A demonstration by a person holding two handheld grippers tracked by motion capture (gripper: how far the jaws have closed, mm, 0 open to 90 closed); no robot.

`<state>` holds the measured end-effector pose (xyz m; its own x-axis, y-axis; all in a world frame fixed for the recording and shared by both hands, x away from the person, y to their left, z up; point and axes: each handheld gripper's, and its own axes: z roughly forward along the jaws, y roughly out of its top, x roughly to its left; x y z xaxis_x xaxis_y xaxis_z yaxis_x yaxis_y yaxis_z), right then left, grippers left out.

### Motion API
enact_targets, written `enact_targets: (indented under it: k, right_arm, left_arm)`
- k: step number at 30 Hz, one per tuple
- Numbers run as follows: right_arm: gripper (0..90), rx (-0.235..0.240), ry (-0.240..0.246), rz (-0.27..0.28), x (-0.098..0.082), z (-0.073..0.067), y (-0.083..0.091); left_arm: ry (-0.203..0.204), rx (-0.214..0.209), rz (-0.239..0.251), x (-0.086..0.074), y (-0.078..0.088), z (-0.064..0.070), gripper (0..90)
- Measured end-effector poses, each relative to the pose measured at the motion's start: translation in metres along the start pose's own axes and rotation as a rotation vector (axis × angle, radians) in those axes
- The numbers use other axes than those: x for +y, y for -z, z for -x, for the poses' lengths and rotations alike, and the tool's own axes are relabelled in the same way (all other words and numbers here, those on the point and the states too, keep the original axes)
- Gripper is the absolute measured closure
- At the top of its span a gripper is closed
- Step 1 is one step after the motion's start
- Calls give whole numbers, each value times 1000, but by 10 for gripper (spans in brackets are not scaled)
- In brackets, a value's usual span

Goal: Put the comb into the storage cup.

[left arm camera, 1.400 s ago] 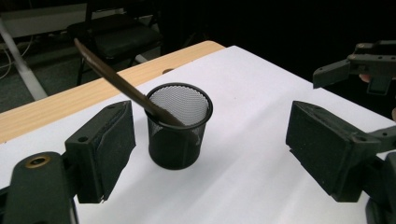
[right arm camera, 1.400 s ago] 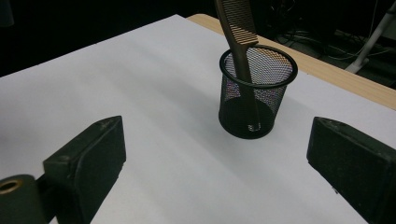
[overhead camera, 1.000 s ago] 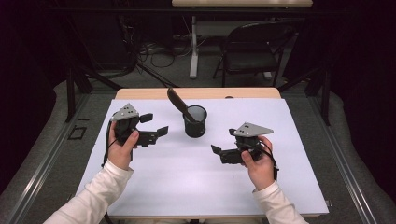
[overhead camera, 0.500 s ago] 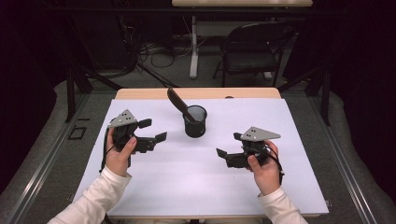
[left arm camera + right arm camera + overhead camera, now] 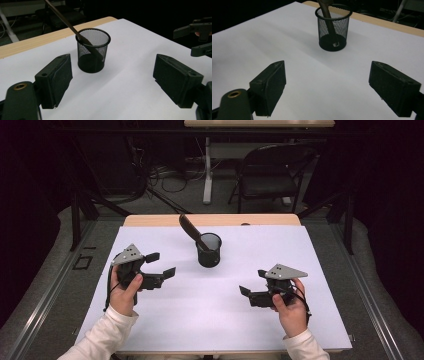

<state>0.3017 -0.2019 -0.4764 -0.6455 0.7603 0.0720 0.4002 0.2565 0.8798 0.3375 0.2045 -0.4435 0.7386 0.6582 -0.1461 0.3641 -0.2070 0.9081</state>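
Note:
A black mesh cup [image 5: 209, 250] stands on the white table sheet [image 5: 210, 320], toward the back middle. A brown-handled utensil [image 5: 190, 228] leans out of it to the back left. My left gripper [image 5: 161, 264] is held left of the cup, open and empty, pointing right. In the left gripper view the cup [image 5: 93, 50] and utensil [image 5: 65, 20] lie ahead of the left gripper [image 5: 112, 82], between its wide-apart jaws. My right gripper [image 5: 253, 282] hovers at the front right, open and empty, pointing left. The right gripper view has the cup [image 5: 333, 27] ahead of the right gripper [image 5: 334, 87].
A wooden table edge [image 5: 150, 220] runs along the back of the sheet. Beyond it are a black chair [image 5: 272, 175], a white table leg [image 5: 207, 175] and floor cables. The right gripper [image 5: 197, 37] appears at the far right of the left gripper view.
My right gripper has drifted toward the near edge and slightly right, sinking a little. The left gripper has barely shifted. Both stay open.

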Motion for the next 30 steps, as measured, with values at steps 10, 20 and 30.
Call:
enact_targets:
  k: [10,20,30]
  right_arm:
    - [141,-10,-18,-15,-17,4,7]
    - [143,-22,-34,-25,-33,9,13]
    - [142,-22,-35,-36,-40,7,14]
  left_arm:
    - [3,10,-8,-17,5,1,159]
    - [12,25,-3,-34,7,0,159]
    - [12,42,-7,-51,8,-2,159]
